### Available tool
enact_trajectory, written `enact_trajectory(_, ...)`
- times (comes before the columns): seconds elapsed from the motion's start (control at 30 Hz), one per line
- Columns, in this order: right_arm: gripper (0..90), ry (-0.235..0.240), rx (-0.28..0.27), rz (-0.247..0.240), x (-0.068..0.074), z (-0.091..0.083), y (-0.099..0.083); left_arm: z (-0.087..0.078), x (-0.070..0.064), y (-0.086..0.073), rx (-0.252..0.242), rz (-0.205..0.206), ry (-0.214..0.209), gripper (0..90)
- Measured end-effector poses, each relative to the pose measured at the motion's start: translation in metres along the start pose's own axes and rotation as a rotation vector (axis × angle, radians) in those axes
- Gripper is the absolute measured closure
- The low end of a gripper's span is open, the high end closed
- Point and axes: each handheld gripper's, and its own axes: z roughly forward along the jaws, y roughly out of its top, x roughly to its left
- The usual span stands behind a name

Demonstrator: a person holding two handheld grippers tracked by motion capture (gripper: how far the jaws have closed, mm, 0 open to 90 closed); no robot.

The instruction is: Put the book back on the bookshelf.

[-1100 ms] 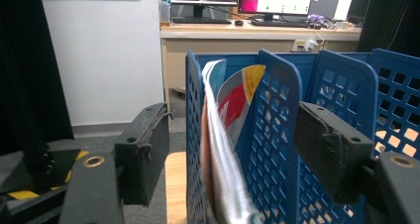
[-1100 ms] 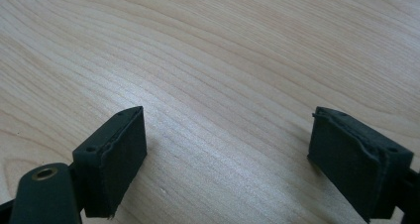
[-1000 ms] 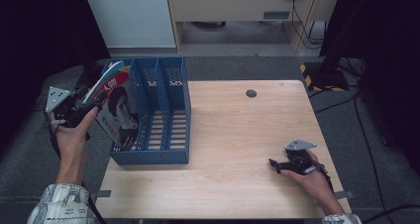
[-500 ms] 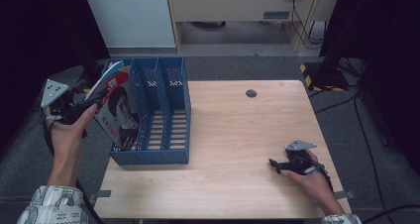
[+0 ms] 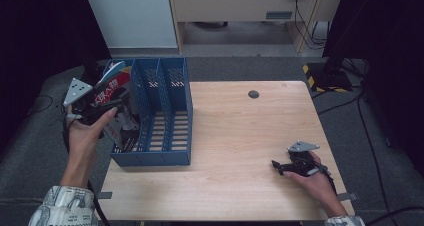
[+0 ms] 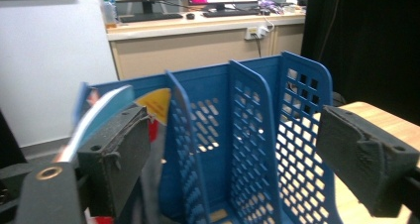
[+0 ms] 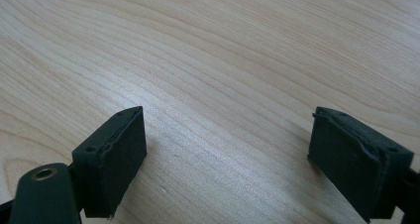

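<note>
The file rack (image 5: 165,111) stands on the table (image 5: 240,136) toward its 9 o'clock edge, three slots side by side. A magazine (image 5: 117,106) sits tilted in the slot at the rack's 9 o'clock end, its top rising above the rim. The left hand-held gripper (image 5: 100,111) is at 9 o'clock of the rack, against the magazine. The right hand-held gripper (image 5: 280,165) rests on the table toward 4 o'clock, well apart from the rack. A small round cap (image 5: 254,94) lies at the table's 12 o'clock edge.
</note>
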Motion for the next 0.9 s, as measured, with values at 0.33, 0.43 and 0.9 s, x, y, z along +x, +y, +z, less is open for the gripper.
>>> enact_trajectory(0.33, 14.7, 0.001, 0.001, 0.002, 0.000, 0.000, 0.000, 0.020, -0.017, -0.012, 0.062, -0.011, -0.075, 7.9)
enact_trajectory(0.43, 14.7, 0.001, 0.001, 0.002, 0.000, 0.000, 0.000, 0.025, -0.020, -0.016, 0.082, -0.007, -0.091, 6.6)
enact_trajectory(0.9, 14.7, 0.000, 0.001, 0.001, 0.000, 0.000, 0.000, 0.049, -0.040, -0.037, 0.147, -0.011, -0.141, 4.7)
